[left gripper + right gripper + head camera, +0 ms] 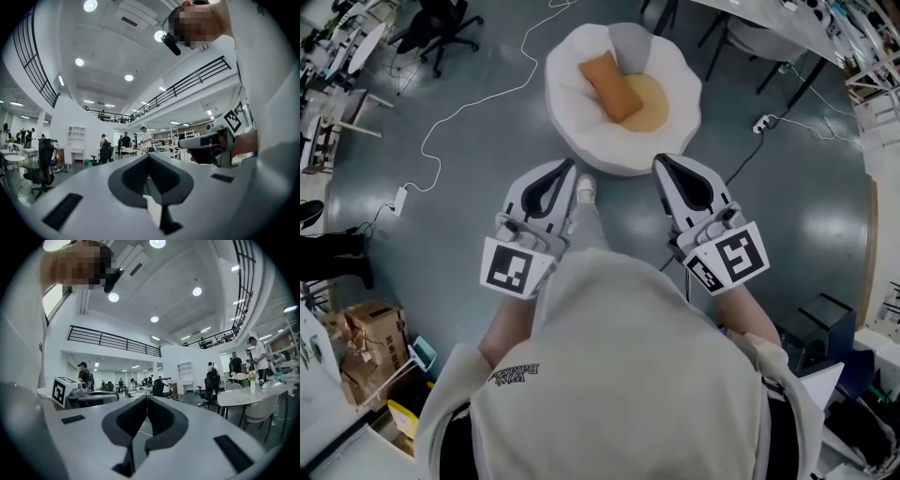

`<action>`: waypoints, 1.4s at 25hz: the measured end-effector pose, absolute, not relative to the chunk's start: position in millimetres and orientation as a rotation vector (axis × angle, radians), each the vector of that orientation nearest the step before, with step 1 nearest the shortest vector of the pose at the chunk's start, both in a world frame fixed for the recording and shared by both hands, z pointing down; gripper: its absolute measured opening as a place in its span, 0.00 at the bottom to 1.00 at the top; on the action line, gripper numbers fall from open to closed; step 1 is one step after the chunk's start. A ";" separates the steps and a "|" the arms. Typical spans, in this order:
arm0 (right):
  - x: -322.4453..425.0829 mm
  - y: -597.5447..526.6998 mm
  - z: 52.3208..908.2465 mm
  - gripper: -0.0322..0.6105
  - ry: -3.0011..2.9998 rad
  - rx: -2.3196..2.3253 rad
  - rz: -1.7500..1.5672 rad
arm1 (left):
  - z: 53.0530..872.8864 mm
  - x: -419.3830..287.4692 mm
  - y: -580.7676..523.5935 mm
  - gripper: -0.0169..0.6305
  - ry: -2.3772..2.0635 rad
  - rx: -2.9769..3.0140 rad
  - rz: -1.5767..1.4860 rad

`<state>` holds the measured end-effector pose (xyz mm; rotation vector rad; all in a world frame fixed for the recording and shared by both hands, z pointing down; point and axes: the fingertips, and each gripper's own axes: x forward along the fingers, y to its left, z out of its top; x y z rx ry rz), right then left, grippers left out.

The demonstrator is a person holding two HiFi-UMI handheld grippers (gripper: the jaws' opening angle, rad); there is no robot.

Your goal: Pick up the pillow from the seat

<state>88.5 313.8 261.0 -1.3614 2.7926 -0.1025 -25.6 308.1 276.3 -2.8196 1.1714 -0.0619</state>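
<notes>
An orange-brown pillow (pixel 611 84) lies tilted on a white, round, scallop-edged seat (pixel 581 131), beside a tan round pad (pixel 649 103). Both grippers are held level, side by side, short of the seat's near rim. My left gripper (pixel 570 166) is shut, its jaws meeting at the tip with nothing between them (pixel 149 155). My right gripper (pixel 660 160) is also shut and empty (pixel 147 397). Neither touches the seat or the pillow. The gripper views look across the hall at head height and show neither seat nor pillow; each shows the other gripper (pixel 213 143) (pixel 79 395) alongside.
A white cable (pixel 478 103) snakes over the grey floor at left, and a power strip (pixel 763 122) with cords lies at right. A black office chair (pixel 441 28) stands at the back left, cardboard boxes (pixel 361 339) at lower left. My shoe (pixel 586 188) is near the seat.
</notes>
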 end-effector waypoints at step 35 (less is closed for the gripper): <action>9.3 -46.2 283.1 0.07 2.836 -1.619 -0.250 | 296.0 -112.2 -58.3 0.04 1.075 -2.979 -0.099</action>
